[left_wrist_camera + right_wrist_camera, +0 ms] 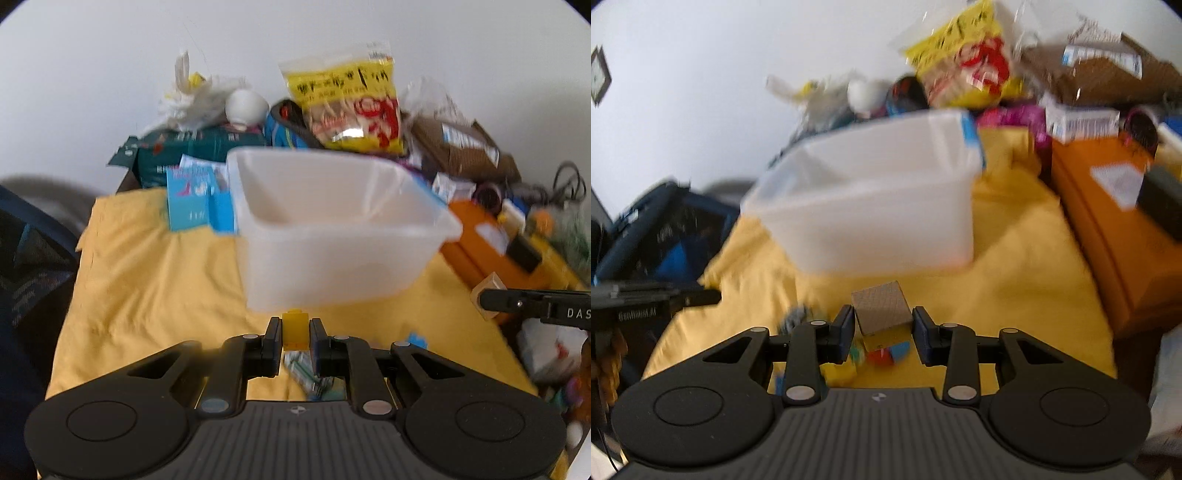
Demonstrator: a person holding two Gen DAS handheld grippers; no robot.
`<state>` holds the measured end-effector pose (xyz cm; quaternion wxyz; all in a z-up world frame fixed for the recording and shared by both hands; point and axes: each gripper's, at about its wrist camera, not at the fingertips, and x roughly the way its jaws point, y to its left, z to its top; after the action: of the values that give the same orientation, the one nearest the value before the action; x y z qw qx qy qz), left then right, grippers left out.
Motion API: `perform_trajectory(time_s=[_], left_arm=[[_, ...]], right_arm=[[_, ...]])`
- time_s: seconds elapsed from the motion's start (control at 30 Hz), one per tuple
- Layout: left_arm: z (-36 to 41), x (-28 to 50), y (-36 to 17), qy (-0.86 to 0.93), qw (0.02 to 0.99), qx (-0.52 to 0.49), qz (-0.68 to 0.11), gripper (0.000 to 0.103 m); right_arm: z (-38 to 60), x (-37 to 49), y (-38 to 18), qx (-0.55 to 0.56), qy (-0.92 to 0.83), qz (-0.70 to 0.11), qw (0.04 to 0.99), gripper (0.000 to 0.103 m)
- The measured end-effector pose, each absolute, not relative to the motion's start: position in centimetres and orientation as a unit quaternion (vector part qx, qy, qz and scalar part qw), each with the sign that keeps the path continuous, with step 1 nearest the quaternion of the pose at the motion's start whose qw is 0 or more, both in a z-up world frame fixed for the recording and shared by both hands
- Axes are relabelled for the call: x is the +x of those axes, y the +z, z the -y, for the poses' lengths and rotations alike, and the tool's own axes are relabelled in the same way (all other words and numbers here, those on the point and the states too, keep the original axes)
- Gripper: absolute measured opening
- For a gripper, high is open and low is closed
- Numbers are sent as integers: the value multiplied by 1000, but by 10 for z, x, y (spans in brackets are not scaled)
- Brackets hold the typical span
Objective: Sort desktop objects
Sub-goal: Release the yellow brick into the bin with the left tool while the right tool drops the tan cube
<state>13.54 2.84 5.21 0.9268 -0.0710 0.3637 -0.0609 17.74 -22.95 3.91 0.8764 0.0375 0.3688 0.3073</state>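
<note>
Left wrist view gets the inside of the white bin [332, 218] on the yellow cloth [147, 295]; the right view only sees its wall. Left gripper [294, 334] pinches a yellow brick [294, 328]. Right gripper [883, 325] clamps a tan block [882, 312], with small toys [882, 354] under it.

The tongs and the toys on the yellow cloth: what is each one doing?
Left tongs: shut on the yellow brick.
Right tongs: shut on the wooden block, seemingly.
White bin: upright, open-topped, nothing seen inside.
Snack bag: propped up behind the bin.
Small toys: lying loose on the yellow cloth.
</note>
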Motion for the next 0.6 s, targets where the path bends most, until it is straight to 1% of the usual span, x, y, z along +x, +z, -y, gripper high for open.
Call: perform_trajectory(time_s=[0.1, 0.37, 0.47, 0.6], left_arm=[[-29, 153, 71, -61, 930, -73, -355, 18], [-30, 204, 114, -60, 932, -44, -355, 18], [-32, 222, 126, -63, 930, -49, -359, 18], [-30, 239, 133, -65, 928, -45, -364, 18]], right_arm=[[225, 191, 62, 47, 308, -352, 882, 38], [211, 238, 111, 58, 305, -344, 886, 38], [204, 249, 124, 44, 308, -335, 890, 38], [193, 263, 129, 38, 306, -346, 886, 38]])
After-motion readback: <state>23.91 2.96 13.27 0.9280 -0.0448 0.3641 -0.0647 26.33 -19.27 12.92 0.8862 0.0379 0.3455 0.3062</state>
